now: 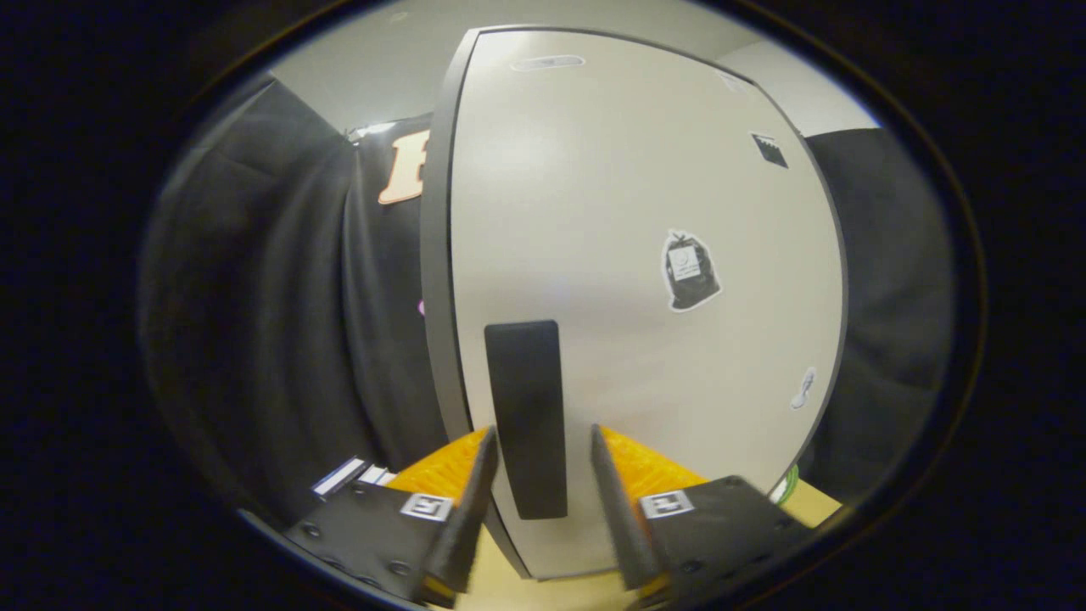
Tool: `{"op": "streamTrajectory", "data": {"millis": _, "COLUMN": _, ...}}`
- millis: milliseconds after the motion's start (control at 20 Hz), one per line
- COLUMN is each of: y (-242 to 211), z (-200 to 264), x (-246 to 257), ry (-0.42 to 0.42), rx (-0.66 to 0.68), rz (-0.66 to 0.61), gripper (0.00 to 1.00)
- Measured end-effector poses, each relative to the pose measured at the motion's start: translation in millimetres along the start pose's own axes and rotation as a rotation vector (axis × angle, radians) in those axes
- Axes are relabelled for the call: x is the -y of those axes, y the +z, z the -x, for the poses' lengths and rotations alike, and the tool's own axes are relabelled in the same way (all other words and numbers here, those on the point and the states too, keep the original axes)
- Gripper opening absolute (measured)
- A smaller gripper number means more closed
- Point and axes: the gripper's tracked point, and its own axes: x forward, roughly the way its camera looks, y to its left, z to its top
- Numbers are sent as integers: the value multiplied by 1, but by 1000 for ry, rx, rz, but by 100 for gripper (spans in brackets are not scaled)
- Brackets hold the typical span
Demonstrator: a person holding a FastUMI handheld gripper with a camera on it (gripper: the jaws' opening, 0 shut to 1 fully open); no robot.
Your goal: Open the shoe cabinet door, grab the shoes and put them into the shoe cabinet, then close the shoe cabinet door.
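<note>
Gripper (pixel 543 441) at the cabinet door handle, fingers released.

You have the two fingers spread apart, one on each side of the dark upright handle (pixel 526 416) of the shoe cabinet door (pixel 628 212); a gap shows between each finger and the handle, so neither presses on it. The handle's lower part sits between the fingers and its upper end rises just beyond their tips. The pale door stands close ahead and looks shut, though the seam is hard to judge. Beyond the fingers, on the door face, you see a dark bag-shaped sticker (pixel 690 271) and a small pale sticker (pixel 803 389) lower down. A light wooden surface (pixel 551 585) lies under the fingers.
</note>
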Motion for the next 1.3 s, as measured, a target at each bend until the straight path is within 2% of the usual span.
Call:
{"op": "streamTrajectory", "data": {"millis": 450, "y": 1, "z": 0, "x": -2, "ry": 7, "rx": 12, "rz": 7, "gripper": 17}}
{"op": "streamTrajectory", "data": {"millis": 700, "y": 0, "z": 11, "x": -1, "ry": 39, "rx": 6, "rz": -6, "gripper": 17}}
{"op": "streamTrajectory", "data": {"millis": 950, "y": -2, "z": 46, "x": 12, "ry": 92, "rx": 3, "rz": -21, "gripper": 17}}
{"op": "streamTrajectory", "data": {"millis": 1300, "y": -3, "z": 106, "x": 40, "ry": 226, "rx": -21, "rz": -23, "gripper": 17}}
